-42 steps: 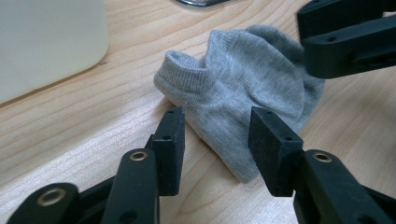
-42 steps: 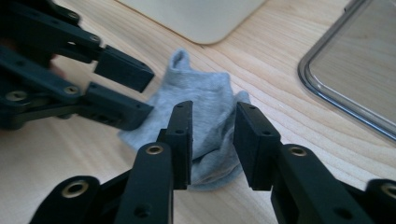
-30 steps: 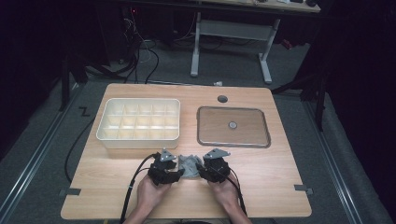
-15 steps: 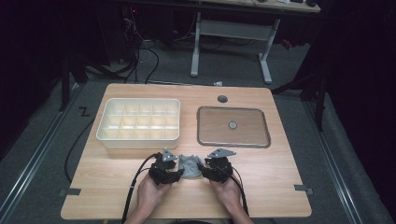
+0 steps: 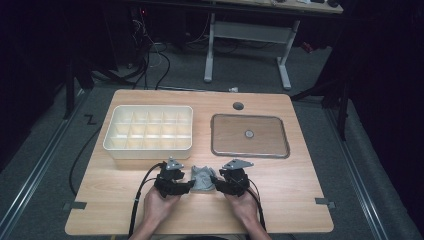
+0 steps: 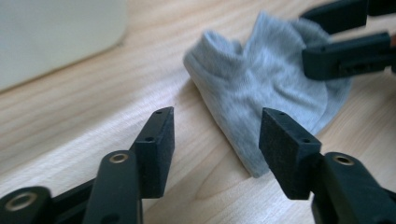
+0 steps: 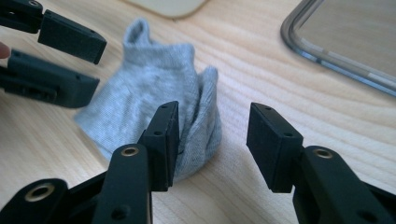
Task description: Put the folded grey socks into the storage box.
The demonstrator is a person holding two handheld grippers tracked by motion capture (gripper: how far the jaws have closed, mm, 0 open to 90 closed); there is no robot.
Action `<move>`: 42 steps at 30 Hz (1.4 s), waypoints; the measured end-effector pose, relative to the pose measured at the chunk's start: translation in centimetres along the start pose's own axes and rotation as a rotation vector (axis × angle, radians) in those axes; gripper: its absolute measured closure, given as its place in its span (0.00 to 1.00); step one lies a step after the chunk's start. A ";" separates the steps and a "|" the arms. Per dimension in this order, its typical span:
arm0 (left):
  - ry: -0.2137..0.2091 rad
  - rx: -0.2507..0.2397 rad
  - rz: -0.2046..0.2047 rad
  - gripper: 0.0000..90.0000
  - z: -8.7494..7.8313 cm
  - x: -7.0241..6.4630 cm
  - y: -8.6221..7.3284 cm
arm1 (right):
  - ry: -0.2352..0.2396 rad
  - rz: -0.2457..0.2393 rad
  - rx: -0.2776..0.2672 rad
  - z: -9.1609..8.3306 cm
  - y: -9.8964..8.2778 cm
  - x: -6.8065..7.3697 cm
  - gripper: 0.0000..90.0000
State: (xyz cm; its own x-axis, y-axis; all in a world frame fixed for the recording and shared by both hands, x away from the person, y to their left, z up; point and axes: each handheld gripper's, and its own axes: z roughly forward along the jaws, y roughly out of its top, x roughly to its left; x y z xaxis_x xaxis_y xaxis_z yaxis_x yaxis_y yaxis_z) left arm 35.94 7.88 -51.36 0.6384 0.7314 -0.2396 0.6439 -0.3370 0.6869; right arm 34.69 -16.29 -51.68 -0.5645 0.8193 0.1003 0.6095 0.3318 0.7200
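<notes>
A crumpled grey sock point(image 5: 202, 178) lies on the wooden table point(image 5: 300, 187) near the front edge, between the two grippers. The left gripper point(image 6: 215, 135) and right gripper point(image 7: 212, 135) both stand spread, closing on nothing. The sock's far folds hide its opening, and the divided bin point(image 5: 148, 131) is cut off in the gripper views.

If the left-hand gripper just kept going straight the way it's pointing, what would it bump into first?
Most likely the grey sock. The left gripper is open, with the sock's near edge just ahead between its jaws. Beyond it sits the right gripper. Depth is hard to judge.
</notes>
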 end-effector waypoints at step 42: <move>-0.192 -0.031 -0.189 0.62 2.5 1.7 0.2 | 0.076 -0.062 0.018 1.2 -0.2 2.2 1.00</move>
State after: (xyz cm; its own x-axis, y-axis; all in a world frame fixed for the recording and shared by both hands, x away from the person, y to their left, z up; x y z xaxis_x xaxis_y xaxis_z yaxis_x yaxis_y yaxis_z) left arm 38.19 7.52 -53.38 0.5786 0.6529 -0.4888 0.7475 -0.1848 0.6380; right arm 34.01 -13.95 -52.42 -0.6417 0.7593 0.1080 0.5817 0.3900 0.7138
